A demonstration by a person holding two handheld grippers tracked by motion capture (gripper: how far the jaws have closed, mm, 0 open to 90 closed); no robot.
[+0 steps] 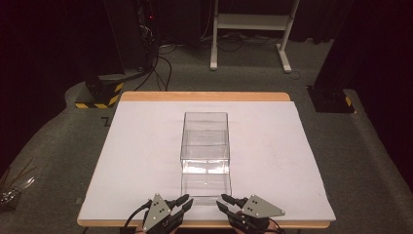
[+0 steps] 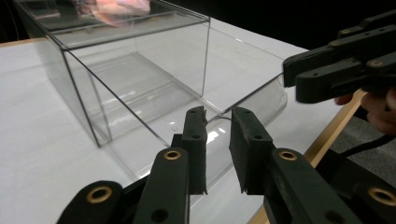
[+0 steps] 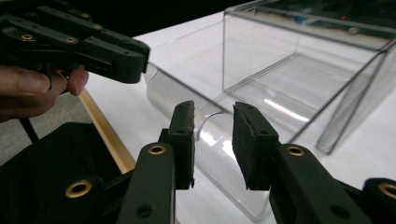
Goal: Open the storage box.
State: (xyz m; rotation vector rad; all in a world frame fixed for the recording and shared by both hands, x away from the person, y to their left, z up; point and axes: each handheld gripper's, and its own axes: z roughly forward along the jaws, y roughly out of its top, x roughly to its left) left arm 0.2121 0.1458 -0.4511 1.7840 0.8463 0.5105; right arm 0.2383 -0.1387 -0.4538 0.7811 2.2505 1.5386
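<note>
A clear plastic box (image 1: 205, 136) stands in the middle of the white table top (image 1: 136, 161). Its open end faces me, and a clear flap (image 1: 205, 184) with a curved lip lies flat in front of it. My left gripper (image 1: 186, 201) is at the flap's near left corner and my right gripper (image 1: 224, 200) at its near right corner. In the left gripper view the left gripper (image 2: 218, 116) has a narrow gap between its jaws, and the flap's lip (image 2: 261, 100) lies just beyond them. The right gripper (image 3: 214, 112) stands the same way in its own view, with nothing pinched.
The table's wooden front edge (image 1: 204, 224) runs just under both grippers. On the carpet beyond the table stand a black stand base with yellow stripes (image 1: 100, 95), another base (image 1: 331, 100) and a white frame (image 1: 253, 29). Cables trail at the back left.
</note>
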